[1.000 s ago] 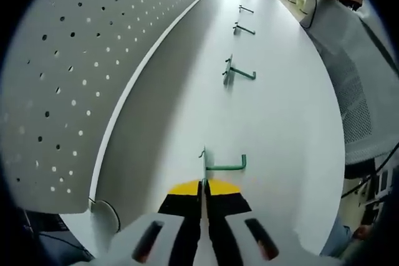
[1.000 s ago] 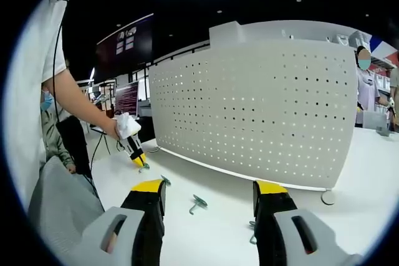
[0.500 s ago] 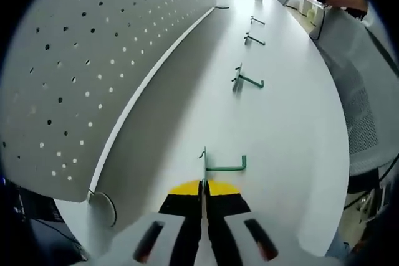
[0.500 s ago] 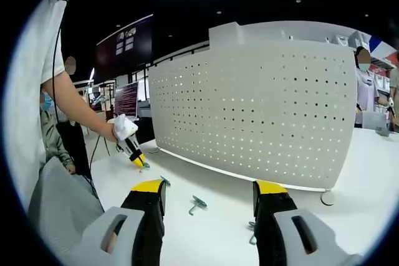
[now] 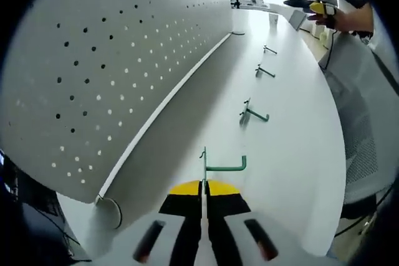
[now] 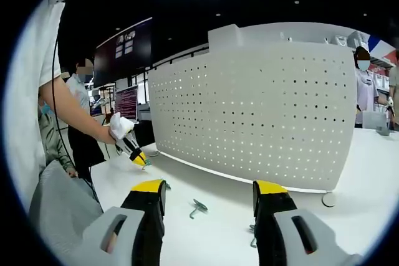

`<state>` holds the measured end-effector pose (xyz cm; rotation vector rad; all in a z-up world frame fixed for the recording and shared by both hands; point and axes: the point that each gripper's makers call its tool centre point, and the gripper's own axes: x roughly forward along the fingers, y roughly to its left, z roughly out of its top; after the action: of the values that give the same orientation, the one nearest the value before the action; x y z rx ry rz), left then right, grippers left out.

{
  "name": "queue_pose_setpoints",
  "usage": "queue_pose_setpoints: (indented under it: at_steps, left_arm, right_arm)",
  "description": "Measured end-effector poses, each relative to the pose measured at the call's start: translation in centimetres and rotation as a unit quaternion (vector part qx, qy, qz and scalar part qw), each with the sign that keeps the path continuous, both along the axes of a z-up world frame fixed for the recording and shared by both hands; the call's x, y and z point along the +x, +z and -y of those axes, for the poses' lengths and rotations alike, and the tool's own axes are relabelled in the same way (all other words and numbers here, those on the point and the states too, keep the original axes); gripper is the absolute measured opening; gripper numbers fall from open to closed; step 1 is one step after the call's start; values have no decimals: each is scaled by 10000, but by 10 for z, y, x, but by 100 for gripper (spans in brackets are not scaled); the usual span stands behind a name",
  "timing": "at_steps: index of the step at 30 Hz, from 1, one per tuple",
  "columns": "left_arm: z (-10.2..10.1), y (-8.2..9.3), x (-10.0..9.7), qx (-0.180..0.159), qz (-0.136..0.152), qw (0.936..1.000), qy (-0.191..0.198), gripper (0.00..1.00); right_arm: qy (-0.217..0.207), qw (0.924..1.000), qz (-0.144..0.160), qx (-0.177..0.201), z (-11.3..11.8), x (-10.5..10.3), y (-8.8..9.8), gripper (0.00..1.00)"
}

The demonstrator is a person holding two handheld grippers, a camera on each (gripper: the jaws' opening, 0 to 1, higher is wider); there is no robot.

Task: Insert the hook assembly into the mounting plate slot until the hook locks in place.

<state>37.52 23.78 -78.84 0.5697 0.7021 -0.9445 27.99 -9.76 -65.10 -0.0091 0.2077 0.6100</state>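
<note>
We grip a green hook (image 5: 215, 165) in our left gripper (image 5: 203, 190), jaws pressed together on its backplate. Its arm juts to the right, crosswise to the jaws. The white pegboard (image 5: 112, 66) stands upright to the left of the hook, near but apart, so the hook must turn and travel leftward. Our right gripper (image 6: 209, 197) is spread wide and empty, farther away. Spare hooks (image 5: 252, 114) lie on the table (image 5: 299, 154).

Bright, sharp views; fisheye-bent edges, perhaps window glare far off.
</note>
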Motion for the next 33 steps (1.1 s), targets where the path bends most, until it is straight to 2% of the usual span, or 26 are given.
queue_pose_setpoints:
  at_steps: [10, 16, 28, 33]
  left_arm:
    - [18, 33, 3, -476, 429, 9975, 299, 1]
    - [28, 57, 4, -829, 675, 9930, 502, 1]
    - [46, 105, 4, -1426, 1253, 9782, 838, 1]
    - [53, 125, 3, -1719, 1469, 9685, 1039, 1]
  right_arm:
    - [14, 9999, 88, 99, -4, -1, 7, 54]
    - [24, 9997, 140, 182, -7, -2, 11, 54]
    - [3, 9988, 243, 422, -13, -4, 24, 54]
    - [64, 9984, 284, 482, -20, -7, 28, 53]
